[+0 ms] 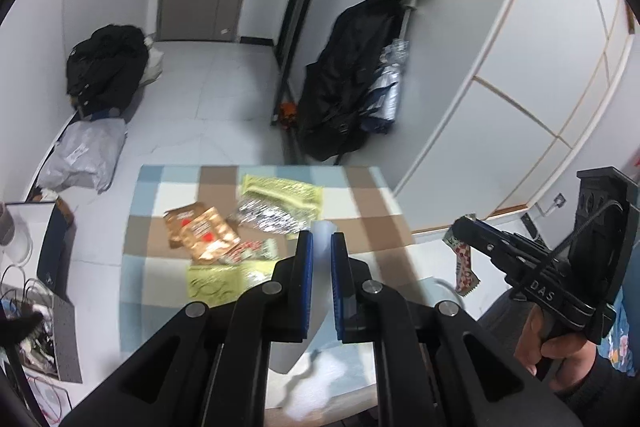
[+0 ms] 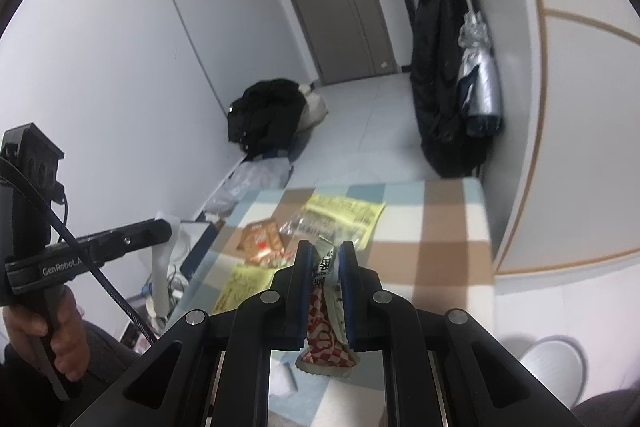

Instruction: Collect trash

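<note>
My left gripper [image 1: 321, 239] is shut on a white plastic bag [image 1: 316, 291], held above the checked table [image 1: 360, 195]. My right gripper [image 2: 325, 251] is shut on a red-and-white checked snack wrapper [image 2: 325, 343], which hangs down between the fingers; the wrapper also shows in the left wrist view [image 1: 464, 263], right of the table. On the table lie copper wrappers [image 1: 200, 231], a silver foil wrapper [image 1: 268, 217], a yellow packet [image 1: 284, 193] and a yellow sheet [image 1: 212, 285].
A white round bin [image 2: 554, 361] stands on the floor at lower right. Black coats [image 1: 352, 79] hang by the white wardrobe [image 1: 520, 87]. A black clothes pile [image 1: 106, 65], a grey parcel bag [image 1: 84, 157] and cluttered bags [image 1: 36, 327] lie along the left wall.
</note>
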Motion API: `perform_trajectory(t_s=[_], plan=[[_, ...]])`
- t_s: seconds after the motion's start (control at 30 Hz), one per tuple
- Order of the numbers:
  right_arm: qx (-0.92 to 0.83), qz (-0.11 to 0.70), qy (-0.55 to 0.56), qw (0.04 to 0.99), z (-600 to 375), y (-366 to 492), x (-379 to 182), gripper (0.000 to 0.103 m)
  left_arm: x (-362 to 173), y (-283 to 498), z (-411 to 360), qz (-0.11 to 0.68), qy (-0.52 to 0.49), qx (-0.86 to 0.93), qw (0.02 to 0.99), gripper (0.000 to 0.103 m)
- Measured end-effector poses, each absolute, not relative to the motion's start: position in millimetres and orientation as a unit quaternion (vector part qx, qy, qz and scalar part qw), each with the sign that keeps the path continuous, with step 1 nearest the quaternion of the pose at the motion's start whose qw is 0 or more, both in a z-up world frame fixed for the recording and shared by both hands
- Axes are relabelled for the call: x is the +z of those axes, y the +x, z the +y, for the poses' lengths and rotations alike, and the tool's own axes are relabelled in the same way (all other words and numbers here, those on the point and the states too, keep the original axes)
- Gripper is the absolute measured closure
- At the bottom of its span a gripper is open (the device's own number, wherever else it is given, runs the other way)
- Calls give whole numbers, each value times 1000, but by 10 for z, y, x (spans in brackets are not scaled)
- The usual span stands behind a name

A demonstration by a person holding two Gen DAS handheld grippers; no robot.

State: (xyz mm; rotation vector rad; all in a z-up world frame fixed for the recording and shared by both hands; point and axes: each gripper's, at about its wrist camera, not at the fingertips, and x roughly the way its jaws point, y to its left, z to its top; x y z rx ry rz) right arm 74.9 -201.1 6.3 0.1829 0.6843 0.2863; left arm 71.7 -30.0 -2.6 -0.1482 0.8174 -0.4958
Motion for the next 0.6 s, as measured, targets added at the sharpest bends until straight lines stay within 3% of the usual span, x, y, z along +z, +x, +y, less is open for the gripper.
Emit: perform_trajectory(t_s=[0.6], plan=[[69,262,107,957,-3205,448,697,90,315,778,-1381,389,-46,-318,863,98]])
